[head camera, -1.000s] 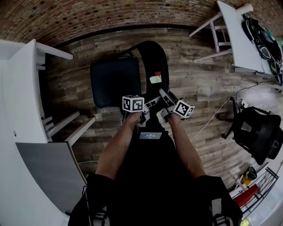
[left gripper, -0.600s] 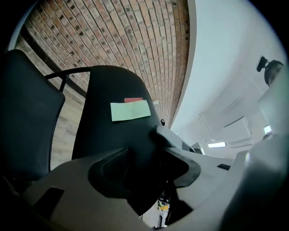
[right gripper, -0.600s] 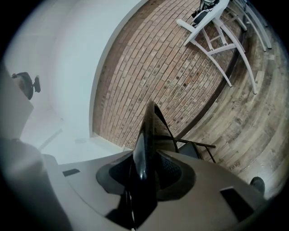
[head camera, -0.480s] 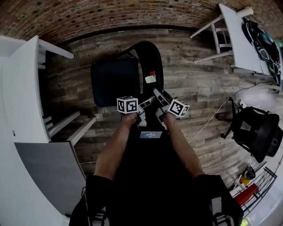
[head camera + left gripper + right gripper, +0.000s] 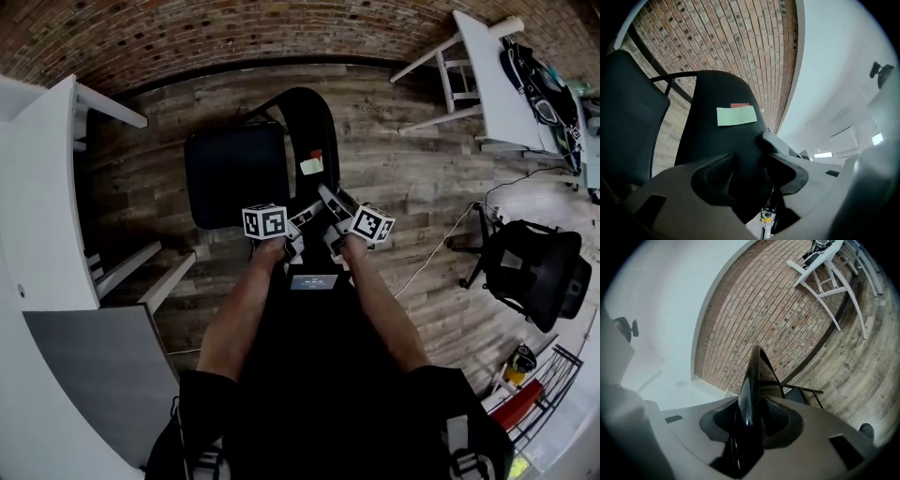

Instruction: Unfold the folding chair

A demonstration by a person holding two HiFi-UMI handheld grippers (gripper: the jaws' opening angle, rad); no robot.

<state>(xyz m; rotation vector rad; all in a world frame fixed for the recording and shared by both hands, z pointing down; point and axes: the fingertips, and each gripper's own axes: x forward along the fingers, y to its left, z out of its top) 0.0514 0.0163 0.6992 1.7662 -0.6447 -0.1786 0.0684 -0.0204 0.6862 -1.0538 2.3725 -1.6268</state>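
Note:
The black folding chair stands on the wood floor ahead of me, its seat (image 5: pixel 234 173) on the left and its curved backrest (image 5: pixel 305 122) on the right. A green sticker (image 5: pixel 312 165) with a red one behind it is on the backrest. My left gripper (image 5: pixel 302 217) is shut on the backrest's top part; in the left gripper view the black panel (image 5: pixel 717 93) fills the gap between the pads of the left gripper (image 5: pixel 747 168). My right gripper (image 5: pixel 330 202) holds the same top edge from the right. Its jaws have just been opening a little, with the thin edge (image 5: pixel 754 376) still pinched in the right gripper (image 5: pixel 752 416).
A white table (image 5: pixel 37 187) with a grey panel (image 5: pixel 94 366) runs along the left. Another white table (image 5: pixel 492 75) carrying bags stands at the upper right. A black office chair (image 5: pixel 539 277) and a white cable (image 5: pixel 441 248) are on the right. A brick wall (image 5: pixel 187 37) lies beyond.
Both grippers have drawn a little left and back toward the person, and the backrest's top has come with them. The seat has shifted slightly left in the view.

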